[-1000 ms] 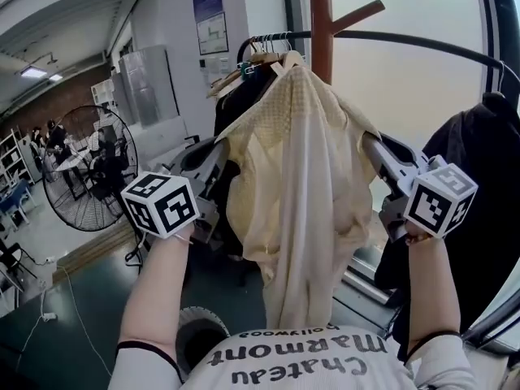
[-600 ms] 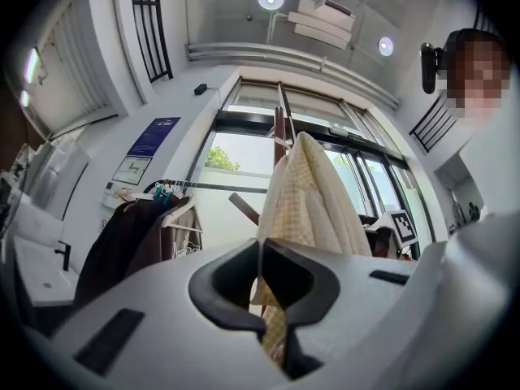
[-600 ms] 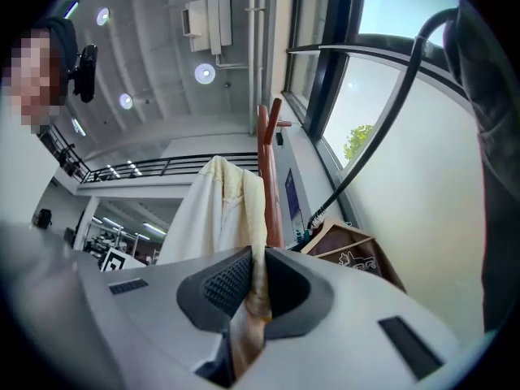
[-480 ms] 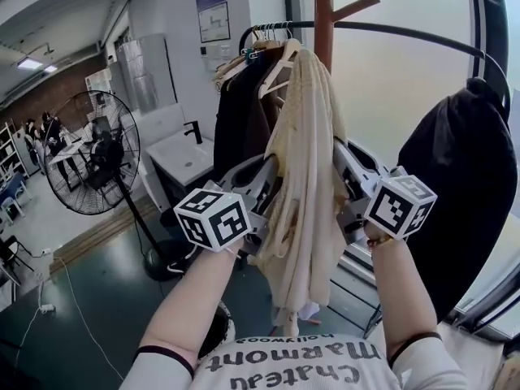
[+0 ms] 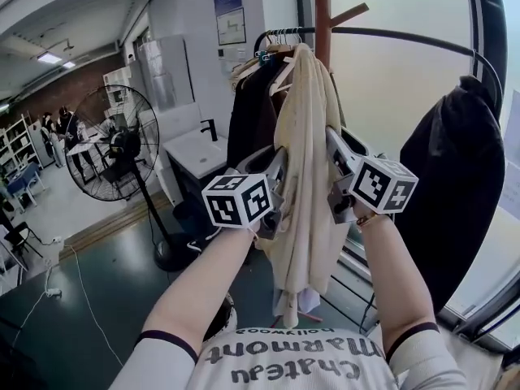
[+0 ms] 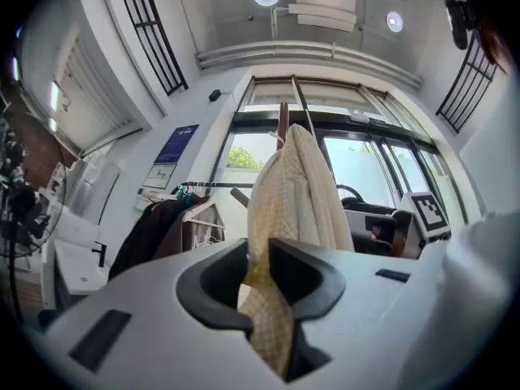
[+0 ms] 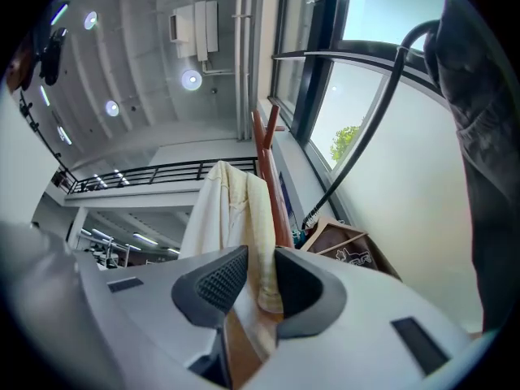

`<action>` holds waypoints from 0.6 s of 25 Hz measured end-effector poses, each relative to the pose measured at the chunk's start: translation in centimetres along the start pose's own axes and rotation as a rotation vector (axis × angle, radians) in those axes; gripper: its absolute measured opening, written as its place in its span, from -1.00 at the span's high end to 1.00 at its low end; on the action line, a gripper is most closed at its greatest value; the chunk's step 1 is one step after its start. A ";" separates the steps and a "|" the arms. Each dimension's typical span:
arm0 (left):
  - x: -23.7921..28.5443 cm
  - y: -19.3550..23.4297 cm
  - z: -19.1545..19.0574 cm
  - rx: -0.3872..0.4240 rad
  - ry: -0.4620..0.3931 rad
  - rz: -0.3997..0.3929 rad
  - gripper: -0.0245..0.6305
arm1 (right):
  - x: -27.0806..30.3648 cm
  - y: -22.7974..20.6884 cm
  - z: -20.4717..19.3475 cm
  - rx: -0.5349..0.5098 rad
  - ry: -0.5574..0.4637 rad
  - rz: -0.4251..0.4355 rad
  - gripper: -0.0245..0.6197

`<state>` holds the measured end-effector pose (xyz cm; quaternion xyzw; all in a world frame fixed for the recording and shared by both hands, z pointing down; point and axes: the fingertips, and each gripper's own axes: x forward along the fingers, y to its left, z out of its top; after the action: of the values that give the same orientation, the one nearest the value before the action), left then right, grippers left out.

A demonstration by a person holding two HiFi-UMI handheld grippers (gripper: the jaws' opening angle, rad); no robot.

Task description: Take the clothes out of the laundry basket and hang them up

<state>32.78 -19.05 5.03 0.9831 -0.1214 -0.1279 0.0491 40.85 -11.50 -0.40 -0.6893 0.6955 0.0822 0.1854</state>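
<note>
Jaws of left gripper point(image 6: 258, 258) and right gripper point(image 7: 260, 275) are opening off the shirt point(image 5: 305, 120), left barely parted on its cloth, right looser around it, since it hangs from the rail point(image 5: 390, 35).

Cream knit garment point(image 5: 302, 177), limp and bunched, vertical under the clothes rail point(image 5: 390, 33).

Poster point(image 5: 231, 24) txt too small to read; bkgd people point(image 5: 61, 128) tiny, blurred.
</note>
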 end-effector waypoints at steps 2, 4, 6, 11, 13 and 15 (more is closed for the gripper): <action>-1.4 0.0 0.3 0.020 -0.001 0.032 0.43 | -1.1 0.2 0.5 -0.014 -0.003 0.017 0.46; -3.0 -0.9 0.6 0.052 -0.014 0.047 0.40 | -2.4 0.4 0.2 -0.017 0.012 0.040 0.36; -4.7 -2.6 0.6 0.077 -0.032 0.063 0.40 | -3.8 0.8 -1.0 -0.030 0.057 0.070 0.27; -7.8 -8.3 -1.0 0.024 -0.101 0.131 0.49 | -8.3 1.9 -3.9 -0.014 0.158 0.150 0.27; -9.5 -10.8 -2.6 -0.008 -0.118 0.186 0.62 | -10.8 2.8 -4.9 0.020 0.168 0.181 0.27; -11.6 -12.7 -4.2 -0.007 -0.127 0.277 0.75 | -13.3 3.7 -5.6 0.054 0.166 0.210 0.27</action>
<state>25.89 -3.56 10.20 0.9467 -0.2583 -0.1824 0.0618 36.10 -1.08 9.13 -0.6117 0.7789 0.0253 0.1359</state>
